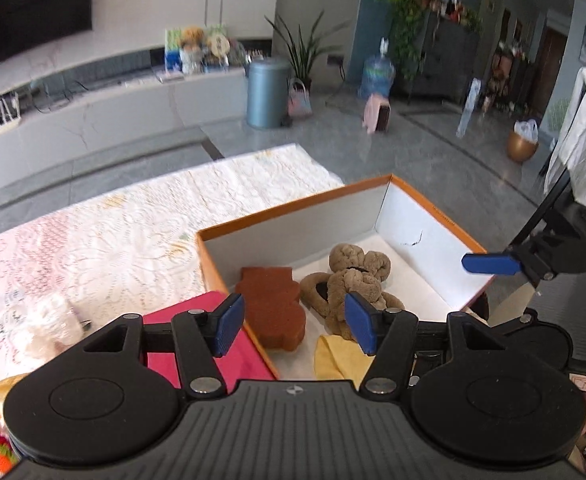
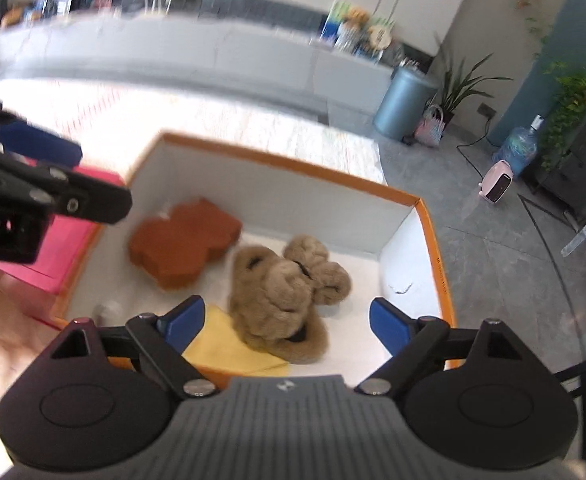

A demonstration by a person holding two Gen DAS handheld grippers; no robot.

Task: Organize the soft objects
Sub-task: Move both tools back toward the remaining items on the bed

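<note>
Lying lengthwise in box (image 2: 433,240), plush (image 2: 281,292).

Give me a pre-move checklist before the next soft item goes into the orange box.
1. Left hand-held gripper open and empty: ok.
2. Right hand-held gripper open and empty: ok.
3. Orange box open-topped, free floor at its far end: ok.
4. Already inside: brown sponge block, tan plush toy, yellow cloth: ok.
5. Items left outside on the lace tablecloth: white fluffy item and pink cloth beside the box: not ok.
6. Whether the pink cloth touches the box wall: cannot tell.
</note>
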